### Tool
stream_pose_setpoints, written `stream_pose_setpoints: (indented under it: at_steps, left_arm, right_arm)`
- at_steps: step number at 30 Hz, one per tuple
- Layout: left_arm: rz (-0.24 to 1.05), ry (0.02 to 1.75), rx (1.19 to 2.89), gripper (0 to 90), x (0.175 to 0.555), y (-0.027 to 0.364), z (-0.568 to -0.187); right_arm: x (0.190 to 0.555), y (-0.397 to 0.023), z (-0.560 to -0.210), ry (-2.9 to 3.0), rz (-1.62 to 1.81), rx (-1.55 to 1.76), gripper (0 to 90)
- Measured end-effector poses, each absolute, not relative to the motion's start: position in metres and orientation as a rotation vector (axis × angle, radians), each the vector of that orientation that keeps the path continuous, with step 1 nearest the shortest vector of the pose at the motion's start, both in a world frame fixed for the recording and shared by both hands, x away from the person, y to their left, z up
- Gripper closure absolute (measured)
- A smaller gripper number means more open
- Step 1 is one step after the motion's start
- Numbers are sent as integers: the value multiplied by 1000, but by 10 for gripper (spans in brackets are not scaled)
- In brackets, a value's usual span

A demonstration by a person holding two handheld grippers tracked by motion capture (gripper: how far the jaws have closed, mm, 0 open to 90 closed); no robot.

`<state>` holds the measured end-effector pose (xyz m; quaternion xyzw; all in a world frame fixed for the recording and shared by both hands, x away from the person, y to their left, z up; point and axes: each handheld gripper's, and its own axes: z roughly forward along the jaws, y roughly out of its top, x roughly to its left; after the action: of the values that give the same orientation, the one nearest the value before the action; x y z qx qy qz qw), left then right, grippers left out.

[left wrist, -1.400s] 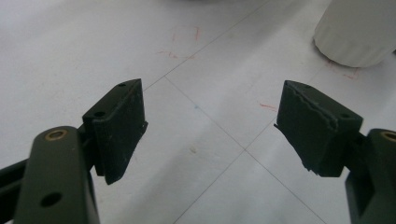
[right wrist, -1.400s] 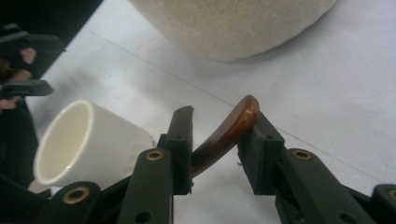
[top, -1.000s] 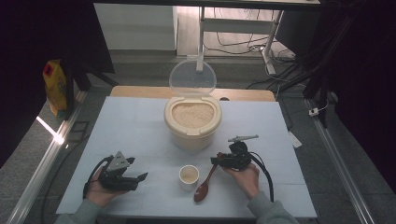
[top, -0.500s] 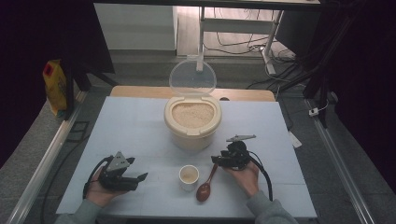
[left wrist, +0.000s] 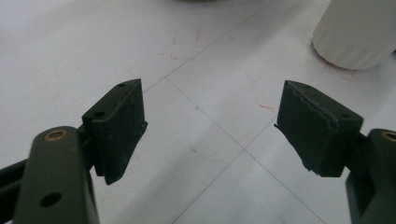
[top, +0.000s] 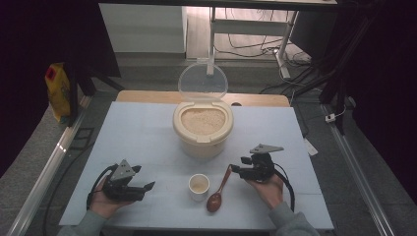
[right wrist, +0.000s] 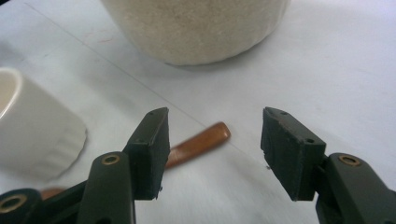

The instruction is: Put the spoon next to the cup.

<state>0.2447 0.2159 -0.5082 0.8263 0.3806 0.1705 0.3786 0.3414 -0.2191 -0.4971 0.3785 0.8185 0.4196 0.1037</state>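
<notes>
A brown wooden spoon (top: 219, 191) lies flat on the white table (top: 137, 132), its bowl toward me and its handle (right wrist: 198, 144) pointing at my right gripper (top: 235, 169). That gripper (right wrist: 215, 144) has just been opening; its jaws stand apart just short of the handle's tip and grip nothing. A small white cup (top: 199, 186) stands left of the spoon (right wrist: 32, 135). Behind it is a cream container (top: 202, 129) of rice, its clear lid (top: 202, 81) raised. My left gripper (top: 150, 187) rests at the front left, open (left wrist: 210, 126) over bare table, with the cup (left wrist: 355, 32) beyond it.
A yellow bag (top: 58, 91) stands on the floor off the table's left side. The rice container (right wrist: 196, 28) is close ahead of the right gripper. Metal rails run along both sides of the table.
The right gripper opened, let go of the spoon and drew back to the right. The spoon now lies on the table. The left gripper has not moved.
</notes>
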Motion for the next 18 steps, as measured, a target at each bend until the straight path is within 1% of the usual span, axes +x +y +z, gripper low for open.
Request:
stream_pose_setpoints:
  at_steps: [10,18]
  left_arm:
    - [442,977,2100,232,244,217,-507]
    - [441,973,2097,232,242,218,-506]
  right_arm:
    - [311,-255,-491,2339,1271,1000,419]
    - [298,-276,-489,2309,1257,968,418]
